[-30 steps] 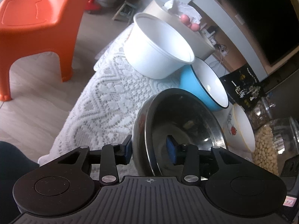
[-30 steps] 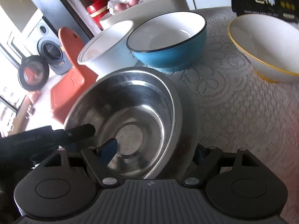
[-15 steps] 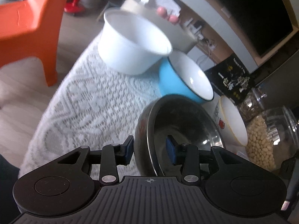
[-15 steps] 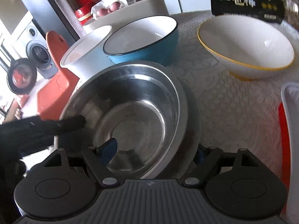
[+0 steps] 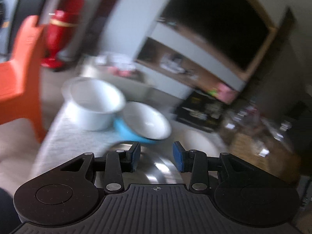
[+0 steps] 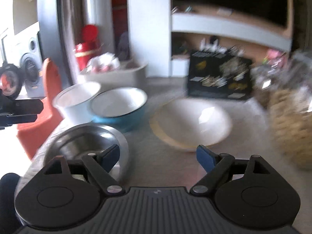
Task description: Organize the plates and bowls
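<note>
A steel bowl [image 6: 85, 140] rests on the lace-covered table [image 6: 148, 167]. In the blurred left wrist view only its shiny inside [image 5: 156, 165] shows, low behind the fingers. My left gripper [image 5: 156, 156] is open with nothing between its pads; the right wrist view shows it [image 6: 19, 108] off to the left, clear of the bowl. My right gripper [image 6: 157, 157] is open and its jaws are opening. Its left finger [image 6: 109, 156] hangs over the bowl's near rim without pressing it. Behind stand a white tub [image 6: 76, 99], a blue bowl [image 6: 119, 107] and a yellow-rimmed white bowl [image 6: 193, 122].
A beige basin [image 6: 120, 74] with eggs and tissue sits behind the tub. A black snack bag [image 6: 218, 78] and a jar of beans [image 6: 288, 120] stand at the back right. An orange chair [image 5: 15, 66] is off the table's left edge.
Both grippers rose and tipped upward, so the steel bowl dropped low in both views. The left jaws came off the bowl's rim. The right jaws spread wider.
</note>
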Demonstrator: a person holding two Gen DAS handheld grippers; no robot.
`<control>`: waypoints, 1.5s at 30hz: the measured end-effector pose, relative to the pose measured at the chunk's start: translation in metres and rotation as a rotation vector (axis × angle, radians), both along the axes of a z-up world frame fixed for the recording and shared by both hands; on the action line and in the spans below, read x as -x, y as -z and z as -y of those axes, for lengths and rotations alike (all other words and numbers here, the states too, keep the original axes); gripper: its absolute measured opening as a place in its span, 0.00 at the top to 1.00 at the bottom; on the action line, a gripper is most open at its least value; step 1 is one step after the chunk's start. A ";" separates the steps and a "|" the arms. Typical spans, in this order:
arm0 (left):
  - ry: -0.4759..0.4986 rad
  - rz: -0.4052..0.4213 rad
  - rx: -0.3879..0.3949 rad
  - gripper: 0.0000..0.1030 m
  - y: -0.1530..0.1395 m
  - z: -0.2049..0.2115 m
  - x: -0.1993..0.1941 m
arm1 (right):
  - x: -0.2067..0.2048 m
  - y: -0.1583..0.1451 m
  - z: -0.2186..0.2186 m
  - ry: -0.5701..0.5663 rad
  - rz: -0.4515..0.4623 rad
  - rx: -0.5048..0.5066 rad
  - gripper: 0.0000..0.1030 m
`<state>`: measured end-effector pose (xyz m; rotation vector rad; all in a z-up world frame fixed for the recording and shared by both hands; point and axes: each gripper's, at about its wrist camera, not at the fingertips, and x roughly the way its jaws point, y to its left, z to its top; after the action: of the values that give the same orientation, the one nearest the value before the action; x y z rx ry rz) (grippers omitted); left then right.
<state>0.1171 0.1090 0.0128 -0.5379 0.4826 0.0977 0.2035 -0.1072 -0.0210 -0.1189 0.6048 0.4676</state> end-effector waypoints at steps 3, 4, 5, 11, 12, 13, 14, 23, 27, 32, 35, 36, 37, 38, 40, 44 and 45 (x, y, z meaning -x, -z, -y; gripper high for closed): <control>0.133 -0.013 0.023 0.61 0.002 0.037 -0.025 | 0.001 -0.005 0.047 0.108 0.025 0.007 0.12; 0.175 -0.030 0.033 0.61 0.006 0.050 -0.034 | 0.001 -0.005 0.065 0.143 0.018 0.002 0.12; 0.213 -0.054 0.040 0.61 0.012 0.065 -0.045 | -0.001 -0.002 0.084 0.185 0.003 -0.006 0.11; 0.285 -0.272 0.000 0.63 0.064 0.136 -0.109 | -0.018 0.035 0.162 0.336 -0.143 -0.082 0.28; 0.279 -0.299 -0.021 0.63 0.072 0.141 -0.115 | -0.023 0.042 0.166 0.334 -0.172 -0.096 0.31; 0.279 -0.320 -0.042 0.63 0.078 0.147 -0.120 | -0.028 0.050 0.168 0.326 -0.204 -0.113 0.36; 0.286 -0.340 -0.051 0.63 0.084 0.151 -0.123 | -0.034 0.060 0.170 0.306 -0.247 -0.139 0.41; 0.410 -0.387 0.088 0.73 0.103 0.179 -0.156 | -0.062 0.075 0.182 0.168 -0.361 -0.274 0.52; 0.436 -0.367 0.101 0.73 0.104 0.199 -0.185 | -0.082 0.067 0.192 0.178 -0.281 -0.183 0.52; 0.447 -0.363 0.074 0.73 0.108 0.219 -0.209 | -0.111 0.070 0.200 0.199 -0.252 -0.145 0.52; 0.458 -0.369 0.049 0.73 0.112 0.226 -0.217 | -0.117 0.073 0.205 0.214 -0.255 -0.135 0.52; 0.464 -0.376 0.051 0.72 0.113 0.226 -0.218 | -0.118 0.075 0.206 0.222 -0.255 -0.130 0.52; 0.467 -0.381 0.049 0.72 0.115 0.227 -0.220 | -0.117 0.077 0.206 0.233 -0.251 -0.117 0.52; 0.471 -0.379 0.045 0.72 0.116 0.228 -0.221 | -0.116 0.078 0.206 0.244 -0.242 -0.100 0.52; 0.477 -0.374 0.036 0.72 0.113 0.227 -0.219 | -0.111 0.078 0.205 0.269 -0.223 -0.053 0.52; 0.486 -0.355 0.030 0.72 0.101 0.214 -0.208 | -0.097 0.067 0.203 0.304 -0.147 0.037 0.46; 0.493 -0.352 0.036 0.72 0.095 0.209 -0.203 | -0.095 0.061 0.202 0.311 -0.133 0.043 0.46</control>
<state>0.3201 -0.0995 -0.0823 -0.4248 0.9493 -0.2936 0.2985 -0.3093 -0.0816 -0.0331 0.7500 0.1623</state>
